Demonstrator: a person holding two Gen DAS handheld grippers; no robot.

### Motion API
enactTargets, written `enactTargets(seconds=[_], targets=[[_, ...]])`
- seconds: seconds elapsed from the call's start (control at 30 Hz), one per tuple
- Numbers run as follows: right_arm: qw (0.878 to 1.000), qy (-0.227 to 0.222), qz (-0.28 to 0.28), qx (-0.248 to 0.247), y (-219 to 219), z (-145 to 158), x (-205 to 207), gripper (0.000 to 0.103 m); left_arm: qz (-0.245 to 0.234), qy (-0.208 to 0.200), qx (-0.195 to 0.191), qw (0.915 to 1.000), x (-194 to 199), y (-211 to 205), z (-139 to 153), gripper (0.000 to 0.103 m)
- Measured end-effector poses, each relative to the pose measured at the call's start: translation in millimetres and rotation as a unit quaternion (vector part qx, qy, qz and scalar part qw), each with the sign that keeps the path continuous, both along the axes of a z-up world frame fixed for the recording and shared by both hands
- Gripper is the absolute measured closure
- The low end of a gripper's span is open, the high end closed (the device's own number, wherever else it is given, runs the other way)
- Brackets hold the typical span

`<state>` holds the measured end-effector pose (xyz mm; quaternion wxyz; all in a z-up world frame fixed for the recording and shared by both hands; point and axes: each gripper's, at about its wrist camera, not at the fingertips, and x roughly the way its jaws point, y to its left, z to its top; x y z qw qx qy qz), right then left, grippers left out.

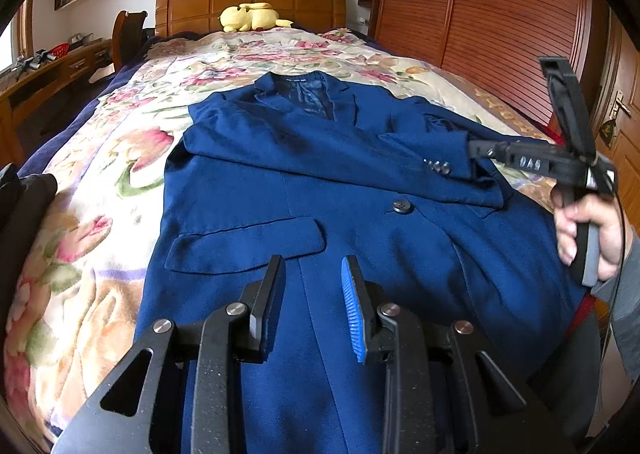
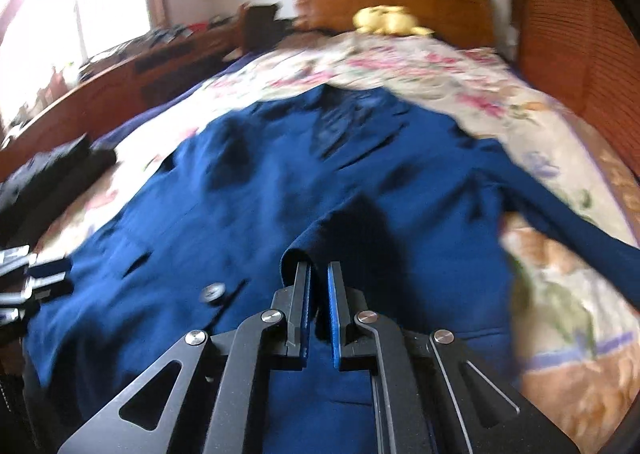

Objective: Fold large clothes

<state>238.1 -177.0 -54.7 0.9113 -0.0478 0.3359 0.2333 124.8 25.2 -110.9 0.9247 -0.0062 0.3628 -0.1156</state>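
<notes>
One sleeve (image 2: 360,230) in right jaws.

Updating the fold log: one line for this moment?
blazer flat on bed | right tongs shut on sleeve cuff | left tongs open, empty

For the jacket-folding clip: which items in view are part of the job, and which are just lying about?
Part of the job:
- blue jacket, spread on the bed
- left claw, open above its hem
- right claw, shut on the jacket's sleeve cuff

Lying about:
- yellow plush toy at the headboard
- floral blanket
- dark clothes at the bed's edge
</notes>
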Motion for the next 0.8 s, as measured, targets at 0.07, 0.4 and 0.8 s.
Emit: enactTargets(seconds=[0.07, 0.4, 0.8], targets=[[1.000, 0.003, -0.025, 0.004, -15.4, 2.3, 3.3, 0.095, -0.002, -0.001, 0.001, 1.0000, -0.2, -1.8, 1.0, 0.073], [0.997, 0.036, -0.072, -0.006, -48.4, -8.6, 22.0, 0.053, -0.006, 0.002, 0.002, 1.0000, 4.1, -12.3, 0.8, 0.073], [0.994, 0.101, -0.025, -0.020, -39.9, -35.8, 17.0, 0.051, 0.006, 0.000, 0.013, 0.9999, 18.6, -3.3, 1.5, 0.073]])
